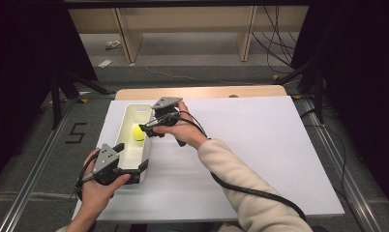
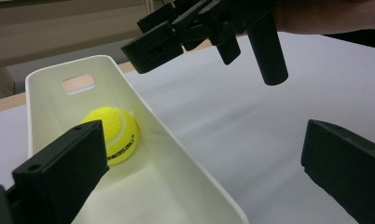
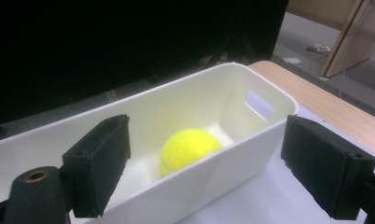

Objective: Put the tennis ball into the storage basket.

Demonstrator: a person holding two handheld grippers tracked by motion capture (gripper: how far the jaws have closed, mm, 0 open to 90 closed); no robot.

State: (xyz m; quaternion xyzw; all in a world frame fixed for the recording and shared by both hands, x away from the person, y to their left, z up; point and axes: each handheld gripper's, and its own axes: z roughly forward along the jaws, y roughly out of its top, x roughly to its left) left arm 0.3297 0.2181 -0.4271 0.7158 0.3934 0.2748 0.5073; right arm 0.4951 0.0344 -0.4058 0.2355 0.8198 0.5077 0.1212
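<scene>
A yellow tennis ball (image 1: pixel 138 133) (image 2: pixel 115 133) (image 3: pixel 188 147) lies inside a long white bin (image 1: pixel 134 107) (image 2: pixel 143 105) (image 3: pixel 213 182) on the left of the white table sheet. My left gripper (image 1: pixel 131 155) (image 2: pixel 202 163) is open at the bin's near end. One of its jaws is inside the bin and the other outside, and the right wall passes between them untouched. My right gripper (image 1: pixel 146 130) (image 2: pixel 153 32) (image 3: pixel 204 163) hovers at the bin's right wall beside the ball. It is open, has nothing between its jaws, and faces the bin.
The white sheet (image 1: pixel 260 145) stretches bare to the right of the bin. A wooden table edge (image 1: pixel 202 92) runs along the back. Wooden shelving legs and cables stand on the floor beyond. Metal rails flank the table.
</scene>
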